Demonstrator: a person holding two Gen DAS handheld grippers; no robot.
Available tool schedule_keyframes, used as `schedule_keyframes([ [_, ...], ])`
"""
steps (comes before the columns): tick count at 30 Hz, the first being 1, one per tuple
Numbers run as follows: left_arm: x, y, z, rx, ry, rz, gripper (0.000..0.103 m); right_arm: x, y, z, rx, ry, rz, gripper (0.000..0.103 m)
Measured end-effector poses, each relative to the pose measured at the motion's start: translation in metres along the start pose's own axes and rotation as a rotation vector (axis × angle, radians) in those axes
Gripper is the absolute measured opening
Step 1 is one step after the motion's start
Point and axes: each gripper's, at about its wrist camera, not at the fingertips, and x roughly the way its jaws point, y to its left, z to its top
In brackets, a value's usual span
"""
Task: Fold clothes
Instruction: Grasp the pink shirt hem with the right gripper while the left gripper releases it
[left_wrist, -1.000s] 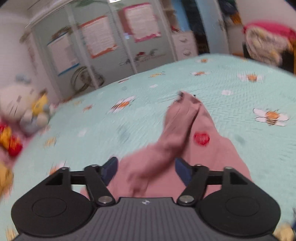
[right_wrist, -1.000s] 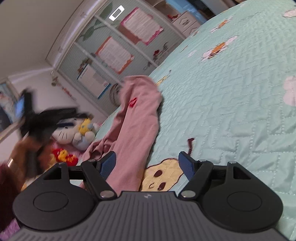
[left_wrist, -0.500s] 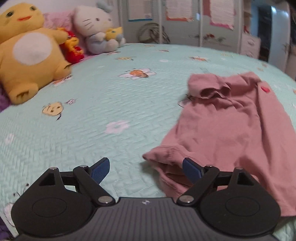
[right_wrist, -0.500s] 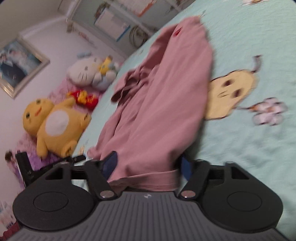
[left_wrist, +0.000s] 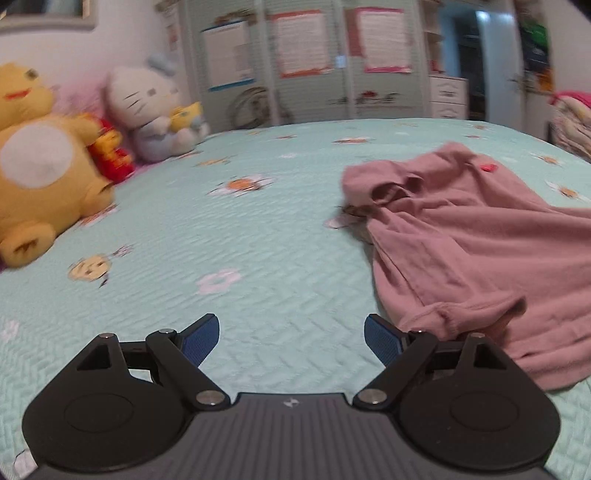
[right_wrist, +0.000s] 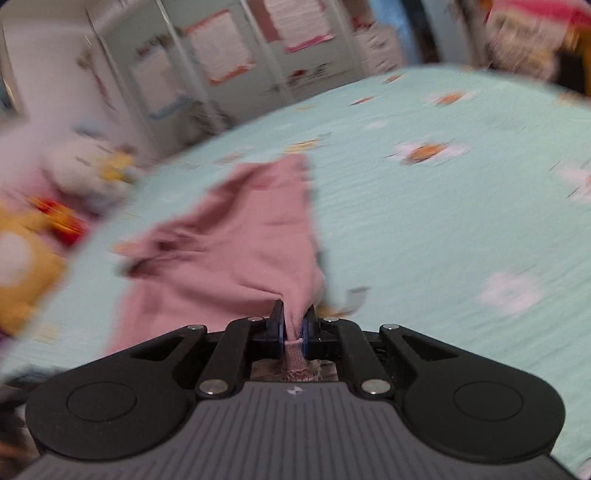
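Yellow plush toy (left_wrist: 40, 177) and white plush cat (left_wrist: 155, 110) at the left edge of the bed (left_wrist: 258, 240). Left gripper (left_wrist: 291, 338) low over bare quilt, fingers (left_wrist: 199, 338) wide apart, holding nothing. Pink shirt (left_wrist: 480, 251) crumpled on the bed just right of it. Right gripper (right_wrist: 293, 326) just closed, clamped on a bunched edge of the shirt, cloth trailing away over the quilt.

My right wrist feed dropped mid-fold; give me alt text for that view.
The right claw is shut on a bunched edge of the pink garment, which trails away over the mint quilted bedspread. Blurred plush toys sit at left.
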Motion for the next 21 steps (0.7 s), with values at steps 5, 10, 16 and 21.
schedule_keyframes([
  [5, -0.010, -0.019, 0.005, 0.120, -0.069, -0.183, 0.089, 0.001, 0.005, -0.028, 0.027, -0.044, -0.072, 0.022],
  [10, 0.006, -0.044, 0.011, 0.289, -0.061, -0.310, 0.089, -0.020, 0.031, -0.044, -0.045, -0.110, -0.081, 0.032],
  [16, 0.049, -0.065, 0.006, 0.403, 0.045, -0.416, 0.056, -0.038, 0.048, -0.037, -0.144, -0.102, -0.056, 0.045],
  [21, 0.049, -0.034, 0.014, 0.224, 0.061, -0.389, 0.009, -0.032, 0.048, -0.044, -0.134, -0.029, -0.004, 0.056],
])
